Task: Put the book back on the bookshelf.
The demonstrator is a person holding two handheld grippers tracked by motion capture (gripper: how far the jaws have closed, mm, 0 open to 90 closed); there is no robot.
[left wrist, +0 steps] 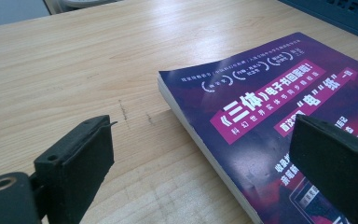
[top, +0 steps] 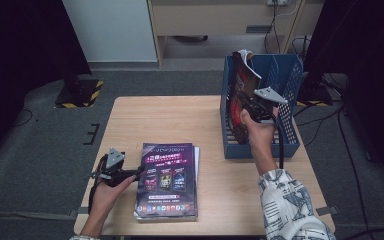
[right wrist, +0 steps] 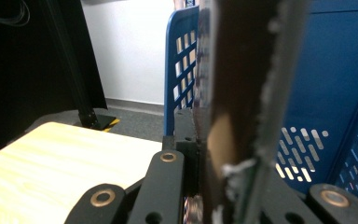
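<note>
1. The right gripper [top: 254,106], upper right of the high view, is clamping fully onto a magazine [top: 241,95] and holding it upright on edge. In the right gripper view the magazine's edge [right wrist: 242,93] is running straight up between the jaws.
2. The magazine is standing over the left slot of the blue file rack [top: 289,142], lower edge inside; it is probably being held vertical so it can slide down between the dividers.
3. The left gripper [top: 139,171], lower left of the high view, is resting with jaws wide apart and gripping nothing. One pad [left wrist: 81,158] is sitting over bare table [left wrist: 74,70], the other over the cover.
4. The purple booklet stack [top: 167,182] is lying flat at lower centre, spine edge facing the left gripper, probably the next item to file.
</note>
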